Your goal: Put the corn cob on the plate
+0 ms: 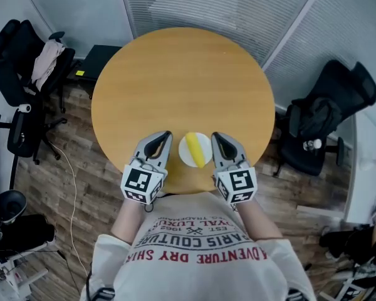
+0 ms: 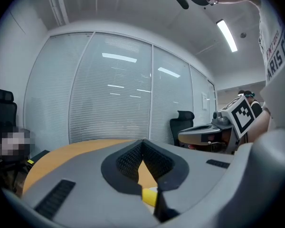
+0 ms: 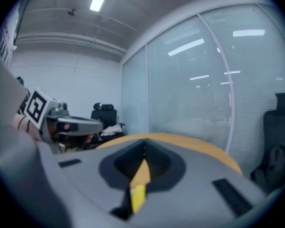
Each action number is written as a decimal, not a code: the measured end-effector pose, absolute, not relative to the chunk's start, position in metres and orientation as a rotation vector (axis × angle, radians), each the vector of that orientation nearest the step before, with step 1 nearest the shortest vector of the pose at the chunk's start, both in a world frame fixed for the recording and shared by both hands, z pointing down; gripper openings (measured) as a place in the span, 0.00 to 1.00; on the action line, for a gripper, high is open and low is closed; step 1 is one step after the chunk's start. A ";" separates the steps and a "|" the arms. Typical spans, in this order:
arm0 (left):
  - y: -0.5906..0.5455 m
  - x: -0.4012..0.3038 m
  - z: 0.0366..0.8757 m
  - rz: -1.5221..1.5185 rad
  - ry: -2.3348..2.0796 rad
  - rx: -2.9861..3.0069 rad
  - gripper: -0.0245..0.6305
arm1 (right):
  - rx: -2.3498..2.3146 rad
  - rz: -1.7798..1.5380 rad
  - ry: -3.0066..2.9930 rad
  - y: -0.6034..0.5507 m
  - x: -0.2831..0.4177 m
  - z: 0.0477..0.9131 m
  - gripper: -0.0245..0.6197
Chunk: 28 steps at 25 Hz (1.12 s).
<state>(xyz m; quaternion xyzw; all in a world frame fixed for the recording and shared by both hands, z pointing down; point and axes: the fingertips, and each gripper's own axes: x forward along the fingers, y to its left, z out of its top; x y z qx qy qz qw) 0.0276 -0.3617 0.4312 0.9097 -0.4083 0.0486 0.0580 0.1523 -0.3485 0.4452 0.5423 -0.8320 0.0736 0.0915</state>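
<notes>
Head view: corn cob [image 1: 195, 149] lies on the white plate [image 1: 206, 144] by the near edge of the round surface [image 1: 182, 74]. Left claw [image 1: 168, 135] and right claw [image 1: 214, 135] flank the plate, apart from it.

Gripper views add the jaw state: left claw [image 2: 142, 142] clenched on nothing, right claw [image 3: 143, 155] likewise, tips met. Each shows only a yellow sliver of cob through the gap below its jaws (plate hard to make out there). From overhead, claw height above the surface is unreadable.
</notes>
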 end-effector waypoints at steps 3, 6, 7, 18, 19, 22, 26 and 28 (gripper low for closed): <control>-0.363 0.026 0.423 0.132 -1.245 2.767 0.09 | 1.624 0.170 -2.498 -0.346 0.152 0.435 0.08; -0.365 0.025 0.416 0.119 -1.253 2.774 0.09 | 1.632 0.160 -2.558 -0.345 0.151 0.426 0.08; -0.366 0.024 0.414 0.117 -1.258 2.776 0.09 | 1.630 0.158 -2.577 -0.345 0.150 0.423 0.08; -0.366 0.020 0.410 0.118 -1.275 2.777 0.09 | 1.593 0.096 -2.563 -0.347 0.141 0.424 0.08; -0.366 0.021 0.410 0.119 -1.274 2.778 0.09 | 1.591 0.093 -2.557 -0.348 0.140 0.425 0.08; -0.365 0.022 0.410 0.122 -1.266 2.784 0.09 | 1.609 0.103 -2.549 -0.350 0.142 0.426 0.08; -0.362 0.023 0.411 0.131 -1.263 2.778 0.09 | 1.626 0.108 -2.542 -0.349 0.145 0.428 0.08; -0.361 0.024 0.412 0.132 -1.265 2.775 0.09 | 1.627 0.109 -2.535 -0.349 0.147 0.429 0.08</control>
